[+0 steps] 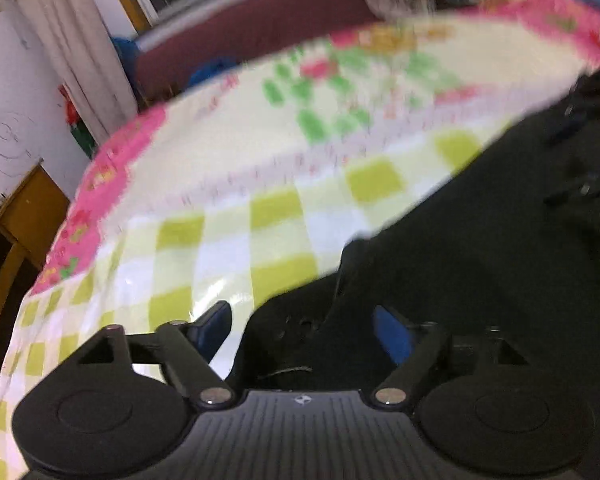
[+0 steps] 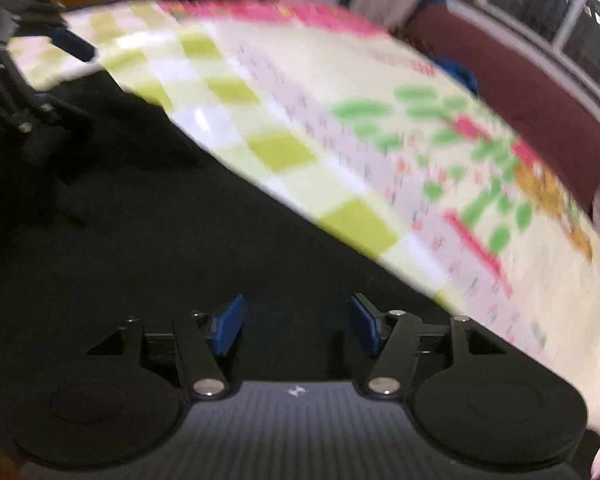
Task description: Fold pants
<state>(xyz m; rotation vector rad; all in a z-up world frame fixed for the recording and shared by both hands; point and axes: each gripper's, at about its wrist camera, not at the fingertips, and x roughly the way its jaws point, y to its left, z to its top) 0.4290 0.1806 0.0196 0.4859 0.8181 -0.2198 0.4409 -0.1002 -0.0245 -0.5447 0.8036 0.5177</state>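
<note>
The black pants (image 1: 480, 260) lie spread on a bed cover, filling the lower right of the left wrist view. My left gripper (image 1: 304, 326) stands open over their edge, blue pads (image 1: 216, 320) wide apart, with dark cloth below the gap and nothing pressed between them. In the right wrist view the pants (image 2: 120, 220) fill the lower left. My right gripper (image 2: 298, 328) is open above them, and its pads (image 2: 230, 328) do not touch the cloth that I can see. The other gripper (image 2: 20, 80) shows blurred at the upper left, over the same pants.
The bed cover (image 1: 260, 184) is green-and-white checked with a flowered middle and a pink border. A maroon padded rail (image 1: 260, 28) runs behind it under a window (image 2: 560, 8). A curtain (image 1: 72, 48) and wooden furniture (image 1: 24, 216) stand at the left.
</note>
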